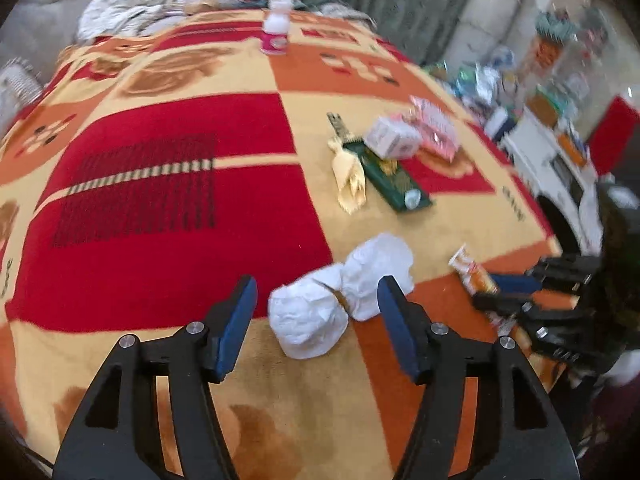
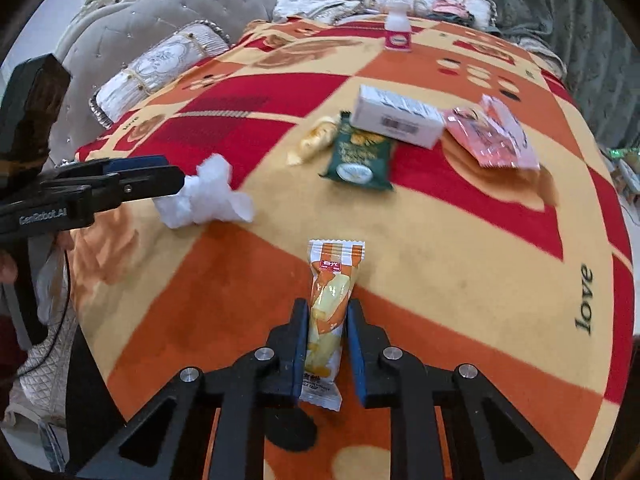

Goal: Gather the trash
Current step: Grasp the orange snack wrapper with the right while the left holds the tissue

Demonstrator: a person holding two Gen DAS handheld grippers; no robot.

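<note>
My left gripper (image 1: 318,294) is open around a crumpled white tissue (image 1: 340,300) on the patterned blanket; in the right wrist view it (image 2: 176,180) reaches the tissue (image 2: 208,192) from the left. My right gripper (image 2: 325,310) is shut on an orange and white snack wrapper (image 2: 330,292) lying on the blanket; in the left wrist view the gripper (image 1: 492,292) holds the wrapper (image 1: 472,272) at the right. Further off lie a green chip bag (image 2: 360,156), a yellow wrapper (image 2: 316,138), a white box (image 2: 396,116) and a pink packet (image 2: 494,134).
A small white bottle with a pink label (image 2: 398,30) stands at the far edge of the blanket (image 2: 460,248). A tufted sofa with cushions (image 2: 160,64) lies behind. A cluttered shelf and white furniture (image 1: 552,152) stand to the right.
</note>
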